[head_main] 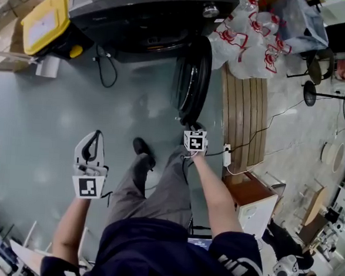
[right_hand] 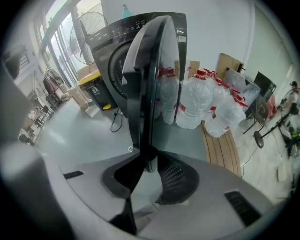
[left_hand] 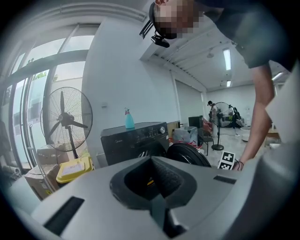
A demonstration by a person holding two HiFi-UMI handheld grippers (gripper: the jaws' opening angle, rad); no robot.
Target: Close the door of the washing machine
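Observation:
The black front-loading washing machine (head_main: pixel 146 14) stands at the top of the head view. Its round door (head_main: pixel 195 77) is swung out, edge-on to me. My right gripper (head_main: pixel 191 126) is at the door's near rim. In the right gripper view the door (right_hand: pixel 150 84) rises straight ahead, and its lower edge sits in the gap of my right gripper (right_hand: pixel 149 165), whose jaws are slightly apart and not clamped on it. My left gripper (head_main: pixel 95 136) hangs over the floor to the left, shut and empty. The left gripper view shows the machine (left_hand: pixel 133 140) and its door (left_hand: pixel 187 152) further off.
A yellow-lidded bin (head_main: pixel 48 19) stands left of the machine, with a cable (head_main: pixel 106 71) on the floor. Several large water bottles (head_main: pixel 250 34) and a wooden slatted board (head_main: pixel 243 119) lie right of the door. A small cabinet (head_main: pixel 253 205) is to my right. A standing fan (left_hand: pixel 65 119) is by the window.

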